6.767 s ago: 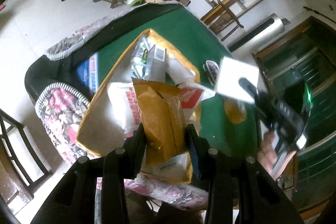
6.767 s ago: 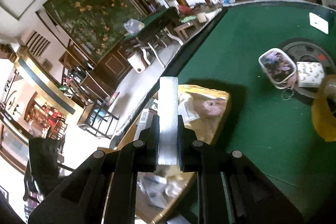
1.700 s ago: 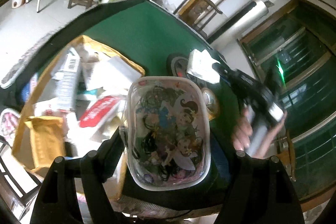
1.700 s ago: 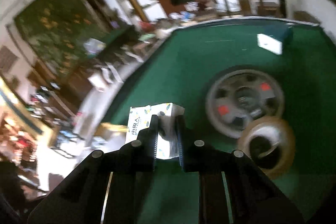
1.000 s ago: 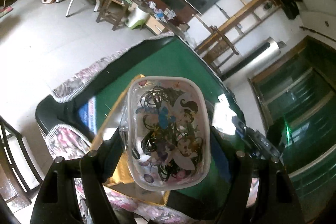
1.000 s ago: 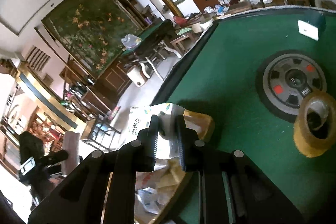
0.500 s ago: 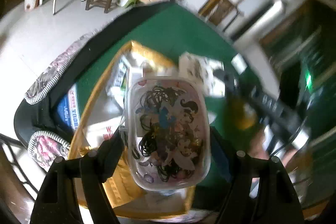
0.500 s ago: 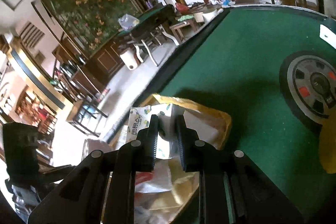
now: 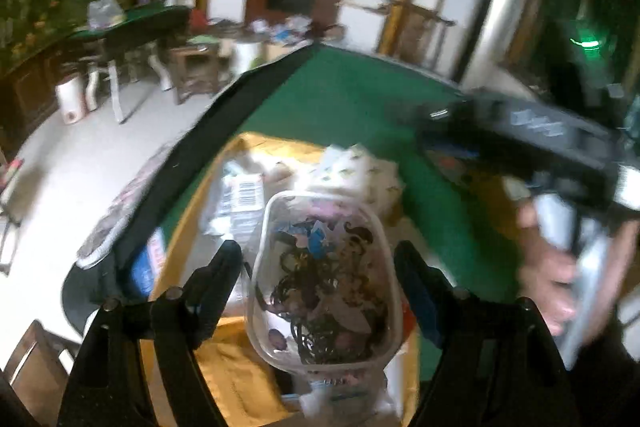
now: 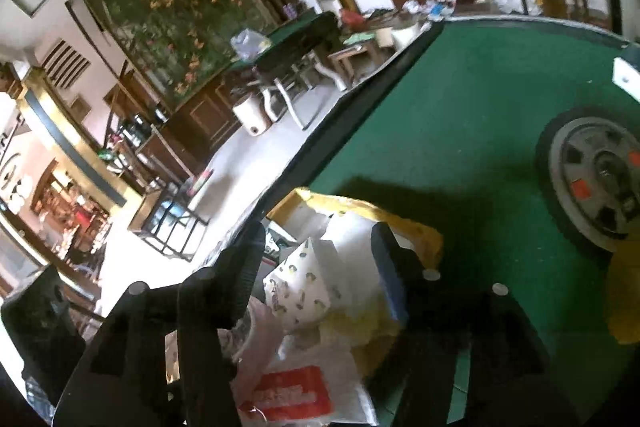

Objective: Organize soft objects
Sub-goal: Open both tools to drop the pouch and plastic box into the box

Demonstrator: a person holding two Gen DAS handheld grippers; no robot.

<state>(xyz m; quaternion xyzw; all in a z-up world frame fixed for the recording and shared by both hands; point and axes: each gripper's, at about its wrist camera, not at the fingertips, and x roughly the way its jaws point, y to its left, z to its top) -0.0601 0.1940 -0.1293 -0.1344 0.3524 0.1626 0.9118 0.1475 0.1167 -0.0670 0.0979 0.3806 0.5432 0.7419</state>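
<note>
A yellow box (image 9: pixel 244 379) full of soft packets sits at the green table's near corner. My left gripper (image 9: pixel 320 263) is open above it; the clear cartoon-print pouch (image 9: pixel 324 283) lies between the fingers without touching them. My right gripper (image 10: pixel 320 243) is open over the same box (image 10: pixel 424 231). The white spotted tissue pack (image 10: pixel 304 283) lies loose in the box below it, and it also shows in the left wrist view (image 9: pixel 360 171). The right gripper's body and the hand on it cross the right of the left wrist view (image 9: pixel 552 163).
A round grey disc with red marks (image 10: pixel 596 179) lies on the green felt right of the box. A yellow tape roll (image 10: pixel 624 299) sits at the right edge, a white card (image 10: pixel 626 77) farther back. A red-labelled white bag (image 10: pixel 296 395) lies in the box. Chairs stand beyond the table's black edge.
Both grippers have opened. The left has let go of the clear pouch and the right has let go of the tissue pack, and both now lie in the yellow box.
</note>
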